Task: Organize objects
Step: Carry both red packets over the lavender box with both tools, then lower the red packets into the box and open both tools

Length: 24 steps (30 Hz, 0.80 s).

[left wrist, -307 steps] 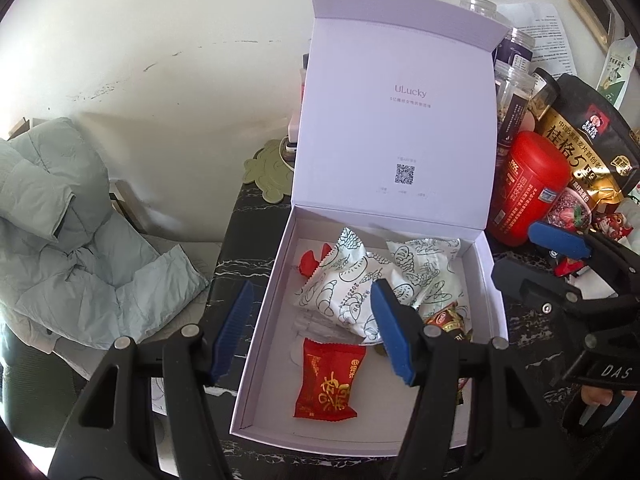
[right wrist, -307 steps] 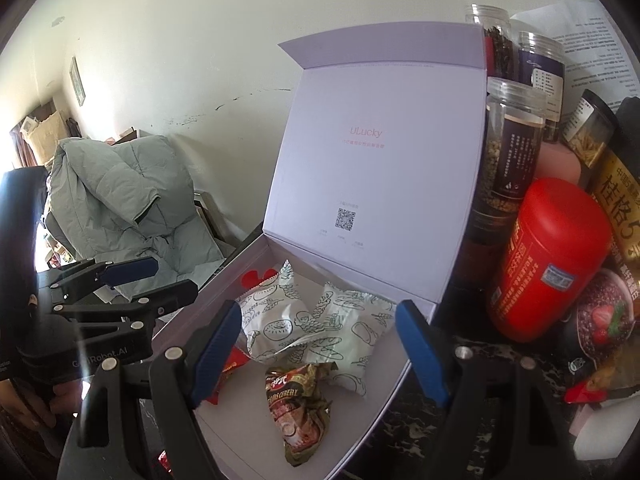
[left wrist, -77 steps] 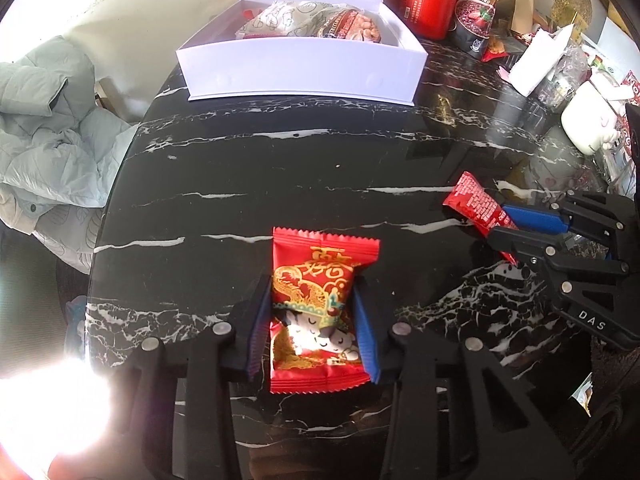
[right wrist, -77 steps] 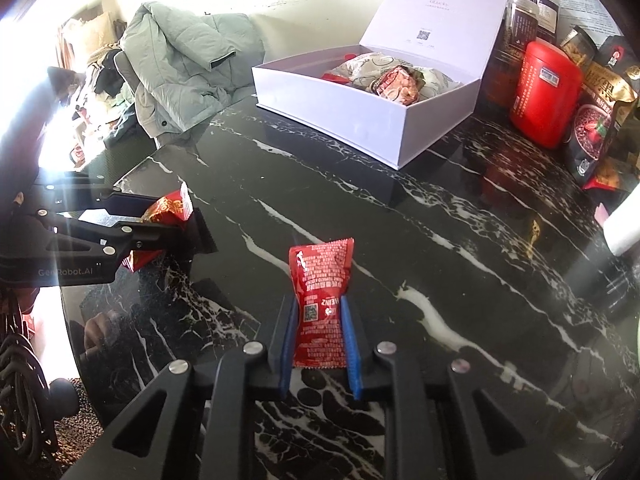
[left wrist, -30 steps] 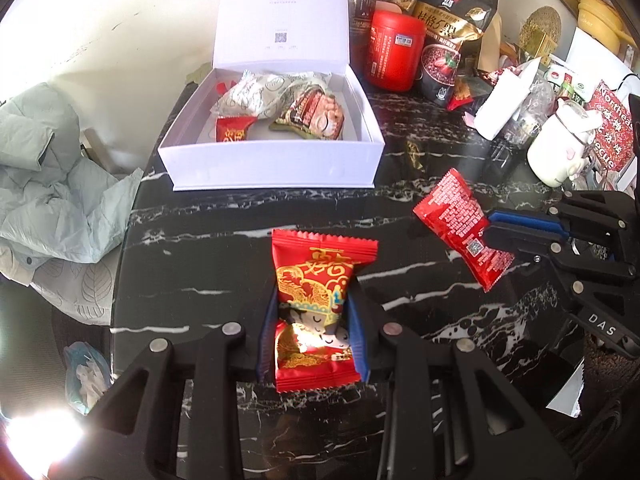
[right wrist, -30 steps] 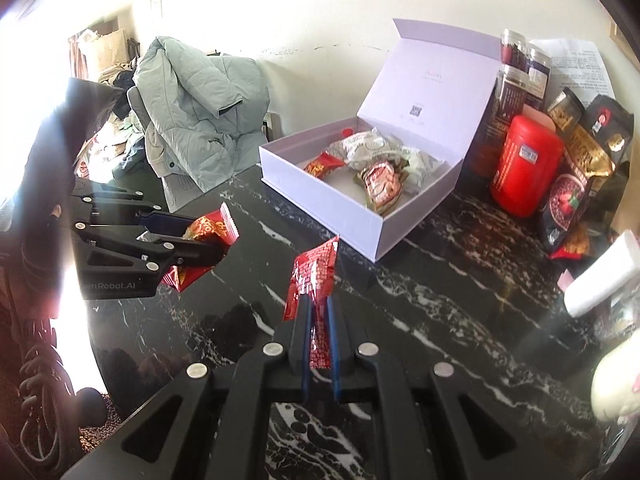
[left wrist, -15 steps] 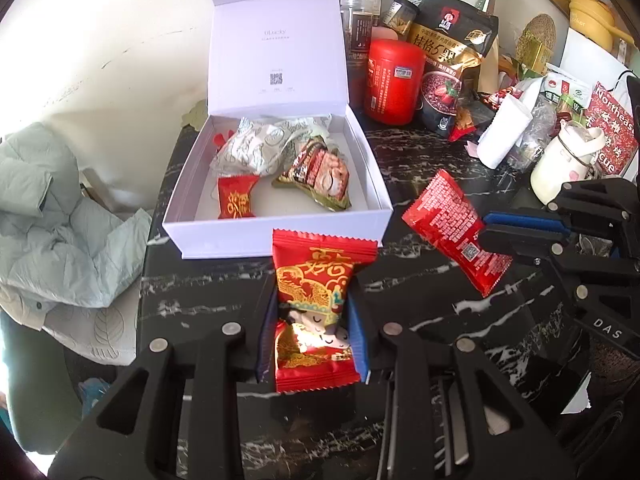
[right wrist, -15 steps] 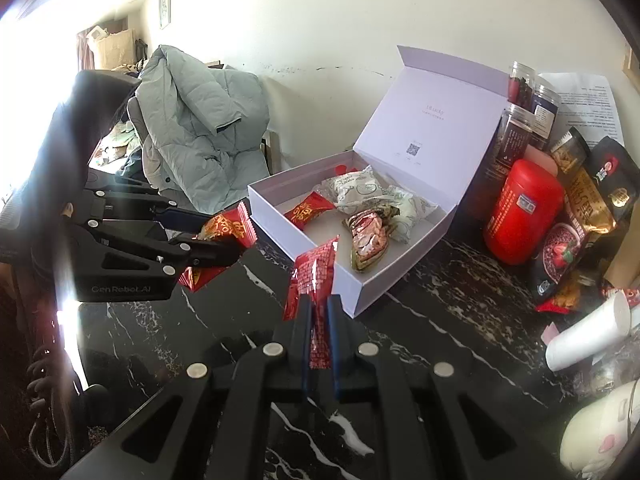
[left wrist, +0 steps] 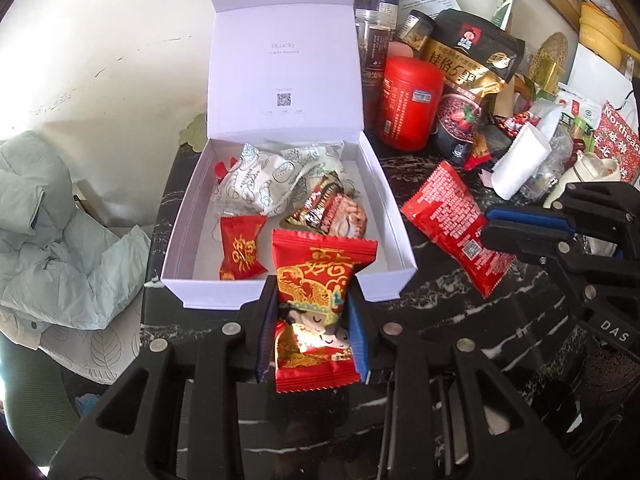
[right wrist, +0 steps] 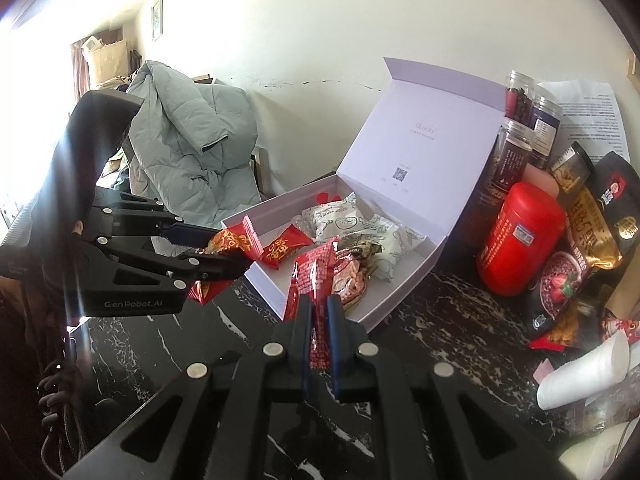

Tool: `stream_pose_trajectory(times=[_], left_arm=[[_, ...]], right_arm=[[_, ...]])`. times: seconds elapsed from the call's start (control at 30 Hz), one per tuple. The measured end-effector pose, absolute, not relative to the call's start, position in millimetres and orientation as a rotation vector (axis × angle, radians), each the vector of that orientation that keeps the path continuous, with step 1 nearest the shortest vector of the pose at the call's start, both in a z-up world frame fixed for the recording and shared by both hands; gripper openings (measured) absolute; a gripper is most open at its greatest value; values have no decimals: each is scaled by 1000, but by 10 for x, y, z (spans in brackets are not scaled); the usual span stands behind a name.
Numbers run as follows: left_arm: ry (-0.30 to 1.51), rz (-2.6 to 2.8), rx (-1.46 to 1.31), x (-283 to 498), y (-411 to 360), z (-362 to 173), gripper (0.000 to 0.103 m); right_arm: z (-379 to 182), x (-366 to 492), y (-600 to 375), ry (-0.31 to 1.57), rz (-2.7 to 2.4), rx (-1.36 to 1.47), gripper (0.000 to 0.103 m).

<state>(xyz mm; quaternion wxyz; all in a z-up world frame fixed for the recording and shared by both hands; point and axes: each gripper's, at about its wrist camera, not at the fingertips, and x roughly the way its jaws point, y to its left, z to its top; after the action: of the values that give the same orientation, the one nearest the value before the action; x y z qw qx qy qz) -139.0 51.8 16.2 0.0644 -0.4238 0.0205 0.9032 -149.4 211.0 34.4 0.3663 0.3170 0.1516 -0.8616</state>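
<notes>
Left wrist view — left gripper [left wrist: 312,320] clamps gold-printed red packet [left wrist: 316,300] mid-frame; right gripper [left wrist: 486,226] pinches plain red packet [left wrist: 452,224] at right — box [left wrist: 280,280] above.

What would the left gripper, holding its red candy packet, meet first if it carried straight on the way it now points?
Probably the near wall of the open white box, just ahead of the left gripper and its candy packet; depth is uncertain.

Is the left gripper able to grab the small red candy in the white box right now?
Probably not. The left gripper is already shut on a big red candy packet, so nothing else fits. The small red candy lies uncovered near the white box's front wall.
</notes>
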Motion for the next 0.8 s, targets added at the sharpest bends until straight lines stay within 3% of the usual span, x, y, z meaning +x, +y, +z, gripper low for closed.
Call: stream_pose_trajectory(times=[0.8], left_arm=[[7, 2734, -1362, -2071, 204, -176, 30]], right_arm=[[33, -2213, 1787, 331, -2153, 876, 7]])
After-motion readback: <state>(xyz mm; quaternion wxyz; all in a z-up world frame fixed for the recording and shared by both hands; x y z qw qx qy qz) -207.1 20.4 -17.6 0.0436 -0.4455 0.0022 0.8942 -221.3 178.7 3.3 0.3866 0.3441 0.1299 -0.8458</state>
